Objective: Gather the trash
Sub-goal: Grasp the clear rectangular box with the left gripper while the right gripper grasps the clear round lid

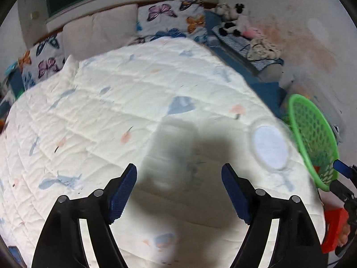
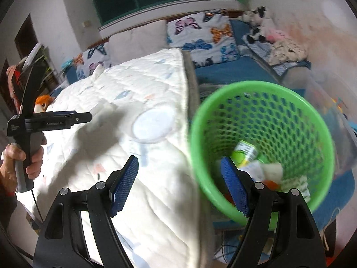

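A clear round plastic lid (image 1: 270, 147) lies on the white quilt near the bed's right edge; it also shows in the right wrist view (image 2: 154, 125). A green mesh basket (image 2: 263, 147) stands beside the bed and holds a green-labelled can (image 2: 244, 153) and crumpled paper (image 2: 271, 170); its rim shows in the left wrist view (image 1: 312, 138). My left gripper (image 1: 179, 192) is open and empty above the quilt, left of the lid. My right gripper (image 2: 180, 183) is open and empty, over the bed edge, its right finger (image 2: 234, 187) in front of the basket.
The white quilted bed (image 1: 111, 122) fills the left wrist view. Butterfly pillows (image 1: 176, 20) and plush toys (image 1: 232, 20) lie at the headboard. The left hand-held gripper (image 2: 49, 121) shows at the left of the right wrist view. A red object (image 1: 334, 230) sits by the bed's corner.
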`<move>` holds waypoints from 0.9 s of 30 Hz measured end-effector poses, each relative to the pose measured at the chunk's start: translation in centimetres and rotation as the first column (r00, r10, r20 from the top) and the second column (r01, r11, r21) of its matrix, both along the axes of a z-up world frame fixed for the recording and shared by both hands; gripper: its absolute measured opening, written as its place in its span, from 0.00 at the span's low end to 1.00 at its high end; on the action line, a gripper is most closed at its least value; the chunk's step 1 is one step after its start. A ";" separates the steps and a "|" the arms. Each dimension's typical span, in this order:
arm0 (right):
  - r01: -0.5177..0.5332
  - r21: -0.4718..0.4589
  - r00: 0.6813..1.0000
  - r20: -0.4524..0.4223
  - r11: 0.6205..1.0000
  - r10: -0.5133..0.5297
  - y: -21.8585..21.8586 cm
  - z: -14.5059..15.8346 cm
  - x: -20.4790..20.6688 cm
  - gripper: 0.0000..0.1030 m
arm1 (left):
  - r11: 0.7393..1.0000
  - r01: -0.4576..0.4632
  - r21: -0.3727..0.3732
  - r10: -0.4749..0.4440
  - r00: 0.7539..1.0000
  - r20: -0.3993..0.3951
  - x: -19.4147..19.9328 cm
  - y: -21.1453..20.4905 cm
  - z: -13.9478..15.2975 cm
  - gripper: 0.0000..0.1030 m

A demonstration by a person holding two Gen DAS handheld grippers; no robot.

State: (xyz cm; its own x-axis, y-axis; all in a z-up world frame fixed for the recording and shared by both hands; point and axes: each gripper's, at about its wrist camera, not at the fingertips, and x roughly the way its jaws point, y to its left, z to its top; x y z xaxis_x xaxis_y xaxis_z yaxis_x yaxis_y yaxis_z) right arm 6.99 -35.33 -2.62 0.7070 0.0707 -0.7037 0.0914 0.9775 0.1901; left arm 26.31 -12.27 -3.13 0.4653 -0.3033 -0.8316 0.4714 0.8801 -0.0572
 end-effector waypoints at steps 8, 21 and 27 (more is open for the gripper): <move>-0.077 -0.012 0.997 -0.017 0.997 0.077 2.8 -0.9 4.3 0.82 | 1.000 0.011 -0.004 -0.011 0.999 -0.039 1.9 0.6 -2.0 0.77; -0.153 -0.121 0.985 -0.098 0.981 0.141 4.9 -2.9 9.9 0.90 | 0.999 0.042 -0.004 -0.042 0.998 -0.039 3.0 -0.2 -3.7 0.77; -0.149 -0.157 0.983 -0.128 0.976 0.130 5.1 -4.0 11.4 0.92 | 0.999 0.052 0.000 -0.052 0.998 -0.019 3.2 -0.3 -3.7 0.71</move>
